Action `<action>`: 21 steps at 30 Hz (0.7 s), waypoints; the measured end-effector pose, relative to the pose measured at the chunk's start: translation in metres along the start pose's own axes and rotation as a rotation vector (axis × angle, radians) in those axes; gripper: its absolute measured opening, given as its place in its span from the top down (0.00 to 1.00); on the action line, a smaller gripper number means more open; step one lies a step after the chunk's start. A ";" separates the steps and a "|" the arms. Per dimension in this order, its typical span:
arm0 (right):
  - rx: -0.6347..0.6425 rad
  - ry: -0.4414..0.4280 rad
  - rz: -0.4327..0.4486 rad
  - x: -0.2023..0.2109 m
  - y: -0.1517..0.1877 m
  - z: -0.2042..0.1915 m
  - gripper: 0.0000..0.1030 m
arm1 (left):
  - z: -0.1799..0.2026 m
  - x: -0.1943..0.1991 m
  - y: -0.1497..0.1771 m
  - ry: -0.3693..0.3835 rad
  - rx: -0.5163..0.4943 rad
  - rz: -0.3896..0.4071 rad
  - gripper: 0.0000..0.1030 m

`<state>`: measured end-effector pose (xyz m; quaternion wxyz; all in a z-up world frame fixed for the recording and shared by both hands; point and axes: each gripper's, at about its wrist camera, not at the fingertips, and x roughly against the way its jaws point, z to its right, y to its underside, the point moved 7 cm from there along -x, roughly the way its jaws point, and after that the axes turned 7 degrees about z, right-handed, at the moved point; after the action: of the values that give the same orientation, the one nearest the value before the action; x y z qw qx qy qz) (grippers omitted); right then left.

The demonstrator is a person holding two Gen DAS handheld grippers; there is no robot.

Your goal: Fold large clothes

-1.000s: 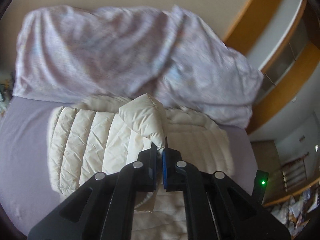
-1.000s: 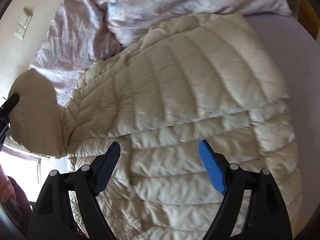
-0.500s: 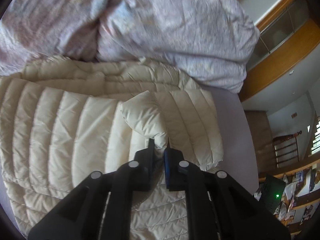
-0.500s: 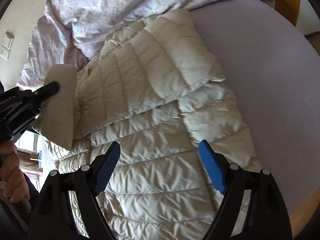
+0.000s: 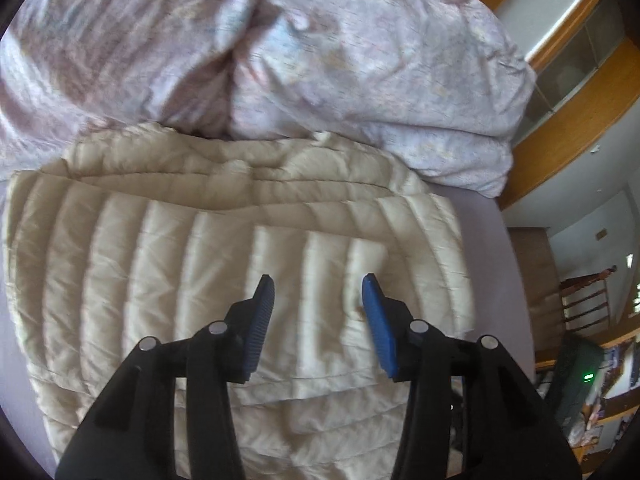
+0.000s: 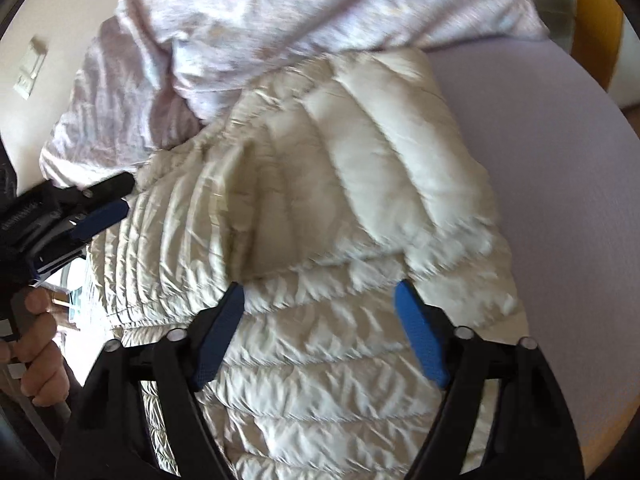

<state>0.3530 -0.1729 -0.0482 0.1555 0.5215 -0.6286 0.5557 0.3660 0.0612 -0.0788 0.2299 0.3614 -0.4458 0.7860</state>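
1. Since 0.5 s ago: left gripper (image 5: 318, 296) has let go of the jacket (image 5: 224, 264) flap it was pinching; its jaws now stand wide apart with nothing between them. That flap now lies flat on the jacket body.
2. Right gripper (image 6: 320, 304): unchanged, jaws wide apart, holding nothing, hovering over the lower jacket; contact with the fabric can't be told.
3. Jacket: cream quilted puffer, lies on the lavender bed sheet (image 6: 560, 184). Folded layers visible in the right view: an upper panel overlaps the lower body, its edge running across just ahead of the right fingertips.
4. Left view: the quilting ribs run fore-aft on the folded panel, and a collar-like rolled edge sits along the far side. Both views have some motion blur.
5. Far edge of the jacket touches the crumpled floral duvet (image 5: 320, 48), which is piled along the back of the bed.
6. Right view: the left gripper (image 6: 108, 200) shows at the left edge, over the jacket's left side, blue pads (image 6: 102, 216) visible; the person's left hand (image 6: 36, 348) grips its handle below.
7. Background, left view: wooden frame (image 5: 568, 152) at right, chair (image 5: 588, 304) and a dark device with a green LED (image 5: 580, 380) lower right. Right view: wall switch (image 6: 30, 68) at upper left.
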 end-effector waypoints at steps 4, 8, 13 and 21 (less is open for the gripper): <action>0.077 -0.027 0.012 -0.008 -0.013 -0.031 0.48 | -0.026 0.004 -0.001 -0.048 0.010 0.010 0.55; 0.183 -0.034 0.013 -0.027 -0.023 -0.067 0.62 | -0.052 0.009 0.002 -0.106 0.008 0.017 0.55; 0.298 0.021 -0.028 -0.060 -0.019 -0.088 0.67 | -0.082 0.015 0.009 -0.182 -0.009 0.019 0.55; 0.260 0.149 -0.122 -0.104 -0.015 -0.063 0.69 | -0.128 0.023 0.030 -0.264 0.024 -0.009 0.53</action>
<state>0.3835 -0.0658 -0.0998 0.1663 0.5320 -0.5052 0.6588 0.2841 0.1578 -0.1208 0.1684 0.4663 -0.4612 0.7358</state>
